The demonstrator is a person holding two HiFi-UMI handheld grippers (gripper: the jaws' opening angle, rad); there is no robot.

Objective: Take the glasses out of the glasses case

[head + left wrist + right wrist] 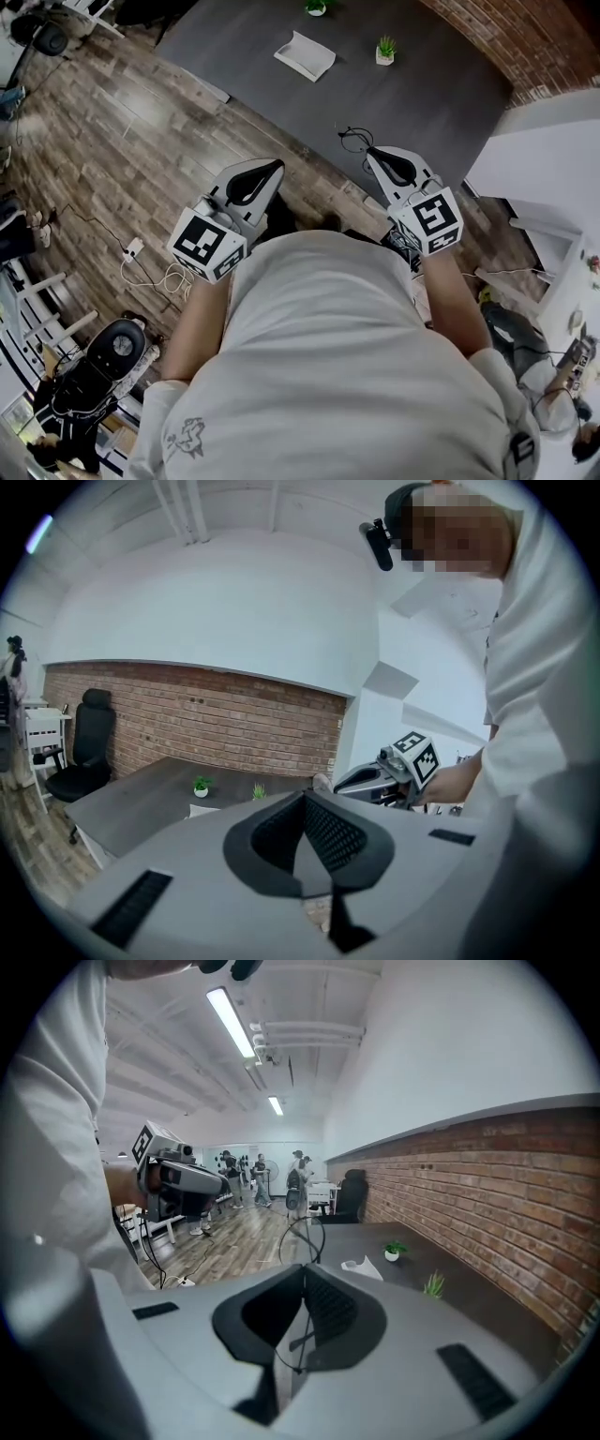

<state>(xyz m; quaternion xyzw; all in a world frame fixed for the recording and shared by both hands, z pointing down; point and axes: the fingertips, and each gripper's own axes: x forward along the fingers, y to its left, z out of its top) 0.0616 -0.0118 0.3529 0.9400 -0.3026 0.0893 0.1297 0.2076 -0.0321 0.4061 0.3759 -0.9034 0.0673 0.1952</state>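
Floor of brown wooden planks (112, 141) lies open under both claws, bounded ahead by the slanting edge of the dark grey table (441, 84) and at the right by a white cabinet (548, 178). The white glasses case (305, 54) lies on the table near a small green potted plant (385, 49); its inside is too small to make out. The right gripper (373, 152) grasps the thin black wire-framed glasses (353, 139) at the table's near edge, well apart from the case. The left gripper (275, 169) is clenched on nothing.
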